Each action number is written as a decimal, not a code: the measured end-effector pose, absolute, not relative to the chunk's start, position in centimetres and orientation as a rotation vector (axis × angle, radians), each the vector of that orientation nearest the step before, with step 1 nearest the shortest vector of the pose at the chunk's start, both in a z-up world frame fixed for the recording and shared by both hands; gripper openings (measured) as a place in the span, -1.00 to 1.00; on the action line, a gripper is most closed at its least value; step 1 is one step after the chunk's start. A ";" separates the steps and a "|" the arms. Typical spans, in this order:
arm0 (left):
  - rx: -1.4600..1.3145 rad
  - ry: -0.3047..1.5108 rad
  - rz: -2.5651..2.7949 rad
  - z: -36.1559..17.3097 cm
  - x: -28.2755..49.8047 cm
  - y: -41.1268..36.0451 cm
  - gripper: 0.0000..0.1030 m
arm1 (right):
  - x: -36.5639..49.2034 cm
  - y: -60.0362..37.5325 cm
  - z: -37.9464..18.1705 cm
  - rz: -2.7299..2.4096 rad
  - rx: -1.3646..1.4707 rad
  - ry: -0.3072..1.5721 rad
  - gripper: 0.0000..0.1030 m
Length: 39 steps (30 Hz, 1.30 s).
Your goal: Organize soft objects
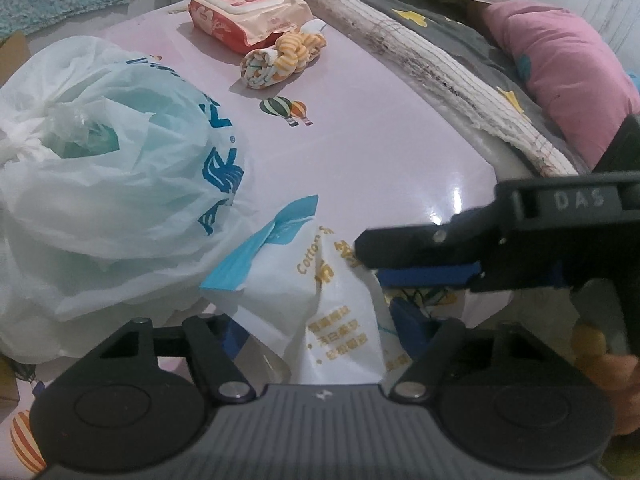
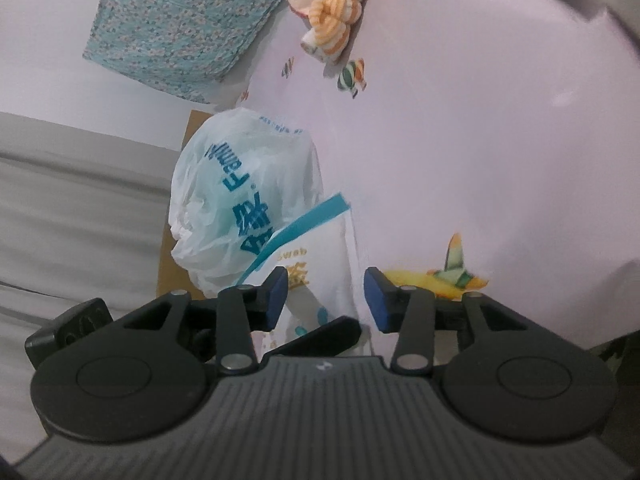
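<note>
Packet [image 1: 340, 312] of cotton swabs, white with a teal edge, lies on pink table [image 1: 380, 152] against plastic bag [image 1: 120, 168]. Left gripper [image 1: 320, 332] straddles it, jaws apart. Right gripper [image 2: 326, 296] also spread, pads clear of packet. Wipes pack [image 1: 244, 12] and rolled cloths [image 1: 280, 58] sit far back.

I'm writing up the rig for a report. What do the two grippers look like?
Both match: the right gripper and the left gripper have black linkage arms with silver pivot pins, blue pads, two round black discs and a ribbed grey body. The right one's side reads "DAS".
</note>
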<state>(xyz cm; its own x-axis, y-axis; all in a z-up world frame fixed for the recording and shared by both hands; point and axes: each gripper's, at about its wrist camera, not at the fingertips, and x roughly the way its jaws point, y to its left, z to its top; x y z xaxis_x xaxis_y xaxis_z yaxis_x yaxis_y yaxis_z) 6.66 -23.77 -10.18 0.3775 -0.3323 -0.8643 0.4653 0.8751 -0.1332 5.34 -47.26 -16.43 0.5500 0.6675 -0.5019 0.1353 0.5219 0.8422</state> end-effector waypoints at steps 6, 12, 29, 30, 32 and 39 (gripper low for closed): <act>0.139 1.065 -0.515 -10.2 6.7 -23.7 0.30 | 5.9 -48.7 -14.7 0.356 0.963 0.923 -0.07; 0.131 1.060 -0.518 -10.2 6.7 -23.6 0.21 | 7.4 -49.4 -13.2 0.339 0.936 0.900 0.03; 0.036 1.050 -0.583 -10.3 6.8 -21.6 -0.02 | 25.2 -49.0 -9.7 0.042 0.739 0.967 0.43; 0.033 1.050 -0.587 -10.4 7.1 -21.6 -0.02 | 26.1 -49.2 -9.9 0.018 0.730 0.976 0.43; 0.024 1.048 -0.593 -10.4 7.0 -21.4 -0.02 | 27.9 -49.1 -10.4 -0.025 0.704 0.980 0.36; 0.000 1.039 -0.606 -10.5 6.8 -20.7 -0.05 | 30.0 -48.1 -12.2 -0.040 0.692 0.989 -0.16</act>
<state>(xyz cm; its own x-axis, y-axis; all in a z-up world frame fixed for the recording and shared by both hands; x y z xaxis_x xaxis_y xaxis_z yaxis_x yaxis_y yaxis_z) 6.82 -20.67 -10.50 0.3600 -0.4700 -0.8059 0.4703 0.8374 -0.2783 30.01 -48.09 -12.24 0.5666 0.2720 -0.7778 0.3337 0.7873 0.5184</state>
